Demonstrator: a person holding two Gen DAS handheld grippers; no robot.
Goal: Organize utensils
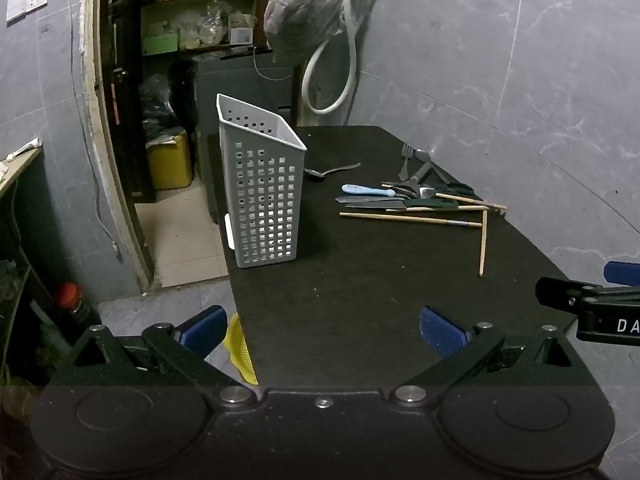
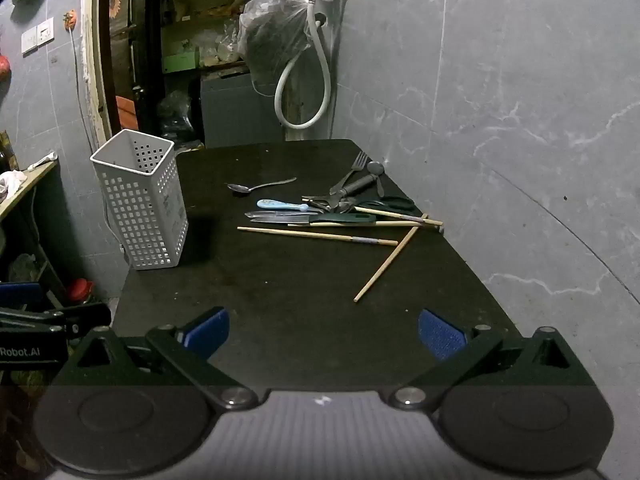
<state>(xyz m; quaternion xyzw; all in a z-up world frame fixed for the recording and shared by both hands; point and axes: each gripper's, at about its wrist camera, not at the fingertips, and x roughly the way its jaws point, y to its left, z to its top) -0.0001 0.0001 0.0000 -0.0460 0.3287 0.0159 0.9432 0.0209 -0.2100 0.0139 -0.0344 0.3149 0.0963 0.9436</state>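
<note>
- Black table (image 2: 280, 300) against grey tiled wall (image 2: 520, 100); basket (image 2: 140, 204) at 10 o'clock, utensils (image 2: 340, 212) at 1.
- Left view only: yellow strainer (image 1: 240, 352).
- Left gripper (image 1: 322, 332), right gripper (image 2: 324, 332): jaws wide, empty.

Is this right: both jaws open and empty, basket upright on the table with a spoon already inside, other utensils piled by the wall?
Not quite. The basket is empty; the right wrist view looks into its open top and shows nothing inside. The spoon lies on the table between the basket and the pile. The rest holds: left gripper and right gripper have open, empty jaws.
</note>
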